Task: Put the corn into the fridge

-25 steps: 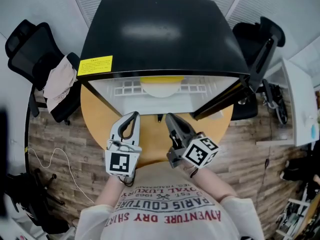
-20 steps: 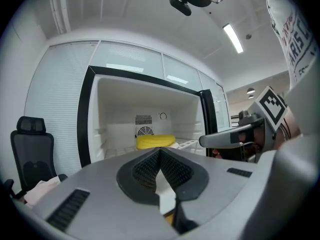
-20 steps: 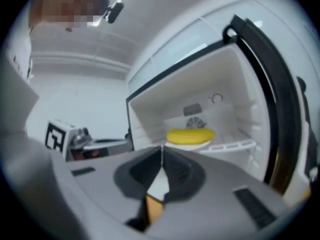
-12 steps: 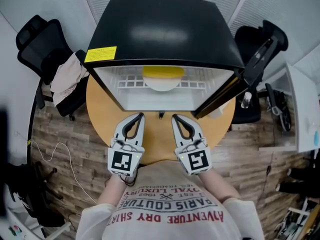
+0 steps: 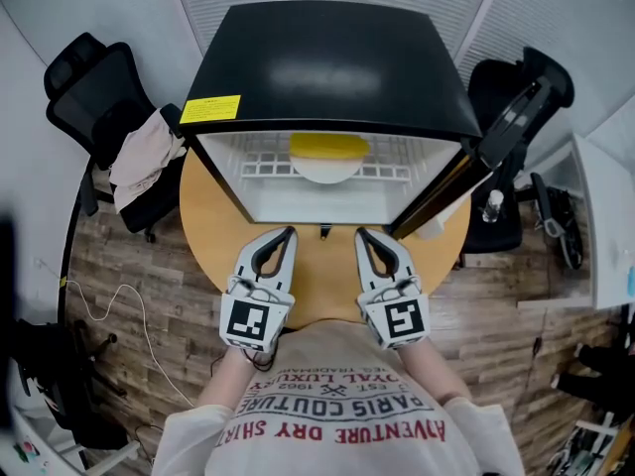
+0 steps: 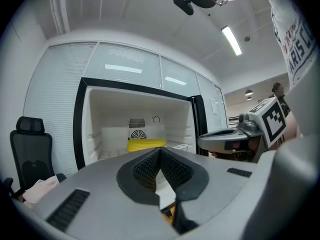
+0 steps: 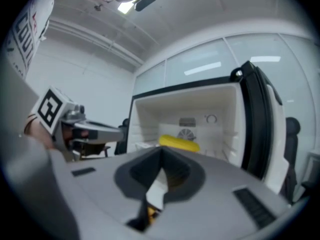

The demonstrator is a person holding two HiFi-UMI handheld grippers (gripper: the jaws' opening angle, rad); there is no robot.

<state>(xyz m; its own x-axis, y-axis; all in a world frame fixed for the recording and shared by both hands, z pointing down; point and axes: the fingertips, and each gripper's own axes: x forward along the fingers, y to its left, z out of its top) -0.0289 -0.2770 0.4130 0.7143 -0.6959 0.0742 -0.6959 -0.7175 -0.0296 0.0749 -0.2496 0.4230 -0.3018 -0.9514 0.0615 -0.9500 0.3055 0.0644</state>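
The yellow corn [image 5: 328, 147] lies on a white plate [image 5: 325, 171] on the wire shelf inside the open black fridge [image 5: 327, 62]. Its door [image 5: 496, 142] stands swung out to the right. In the gripper views the corn [image 6: 145, 144] [image 7: 179, 143] shows deep in the white interior. My left gripper [image 5: 288, 232] [image 6: 160, 151] and right gripper [image 5: 359, 234] [image 7: 161, 160] hover side by side over the round wooden table [image 5: 213, 226], just in front of the fridge opening. Both point level at it, shut, with nothing between their fingers.
A black office chair with a pale cloth [image 5: 139, 162] draped on it stands at the left. Another black chair [image 5: 501, 82] stands behind the open door at the right, with a bottle [image 5: 493, 206] near it. A white cable [image 5: 119, 335] lies on the wooden floor.
The right gripper has rolled from tilted to upright, its marker cube now facing up. Both grippers have risen a little and drawn level with each other.
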